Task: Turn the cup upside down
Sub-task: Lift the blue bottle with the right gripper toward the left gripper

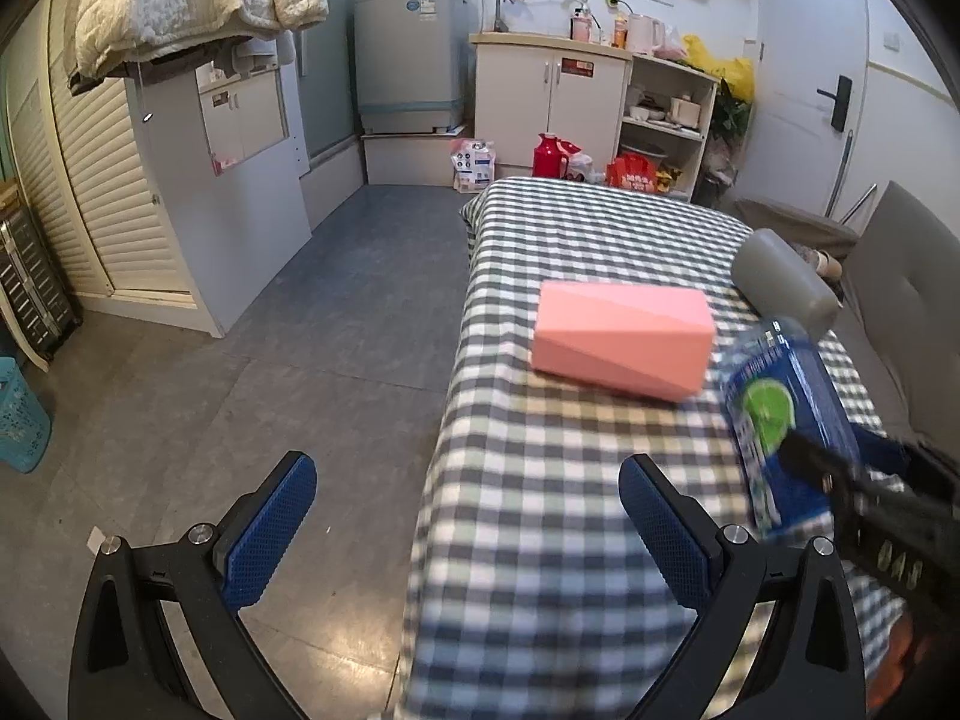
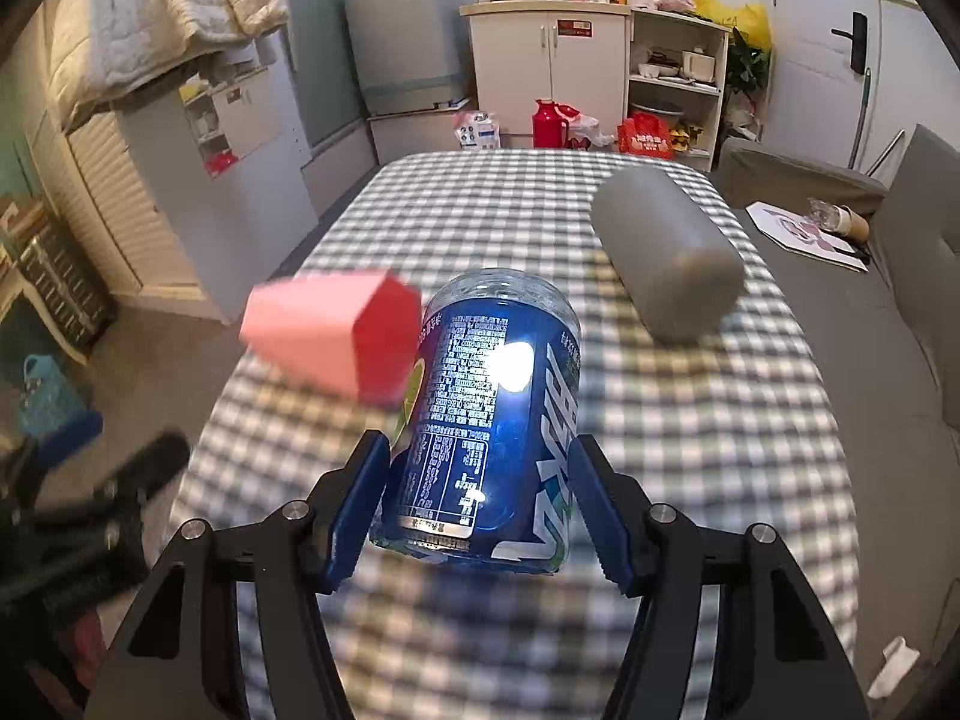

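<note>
My right gripper (image 2: 480,480) is shut on a clear cup with a blue label (image 2: 489,420), held tilted above the checked tablecloth (image 2: 480,216); its clear end points away from me. The cup also shows in the left wrist view (image 1: 780,420) at the right, blurred, with the right gripper's fingers (image 1: 840,468) on it. My left gripper (image 1: 468,516) is open and empty, low at the table's near left edge, half over the floor.
A pink faceted box (image 1: 621,339) (image 2: 336,336) lies on its side mid-table. A grey cylinder (image 1: 786,279) (image 2: 666,258) lies on its side at the right. A grey sofa (image 2: 900,300) stands right of the table, floor (image 1: 300,330) to the left.
</note>
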Demonstrator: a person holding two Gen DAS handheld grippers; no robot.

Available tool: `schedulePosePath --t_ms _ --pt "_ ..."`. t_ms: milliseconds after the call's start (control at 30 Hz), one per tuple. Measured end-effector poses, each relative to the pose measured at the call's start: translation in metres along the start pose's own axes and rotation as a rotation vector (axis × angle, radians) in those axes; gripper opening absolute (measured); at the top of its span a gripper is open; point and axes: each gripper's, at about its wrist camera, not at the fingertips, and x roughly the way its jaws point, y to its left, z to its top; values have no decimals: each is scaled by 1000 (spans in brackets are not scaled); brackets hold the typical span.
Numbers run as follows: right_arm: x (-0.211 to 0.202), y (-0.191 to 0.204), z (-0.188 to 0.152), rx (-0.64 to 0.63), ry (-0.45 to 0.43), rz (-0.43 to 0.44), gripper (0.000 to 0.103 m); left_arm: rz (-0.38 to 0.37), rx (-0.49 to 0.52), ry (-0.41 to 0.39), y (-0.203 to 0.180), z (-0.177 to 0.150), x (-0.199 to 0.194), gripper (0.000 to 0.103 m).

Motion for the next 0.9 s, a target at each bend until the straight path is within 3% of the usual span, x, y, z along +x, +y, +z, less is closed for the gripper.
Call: schedulePosePath --t_ms 333,467,533,567,700,900 --pt "-68 1 -75 -11 29 -2 62 -26 19 -18 -18 -25 -51 103" --pt "-73 -3 -79 4 48 23 64 -39 24 -7 -27 -29 -66 103" --pt "-74 -7 -78 31 68 38 83 -43 34 -3 -32 -30 -71 103" --pt "-80 -9 -78 47 51 40 85 -42 40 -4 -35 -30 -75 103" --pt "-104 -17 -75 36 -6 25 86 -26 59 -10 -43 -27 -86 103" --pt "-127 -46 -68 44 -18 -30 86 -44 107 11 -67 -26 -91 103"
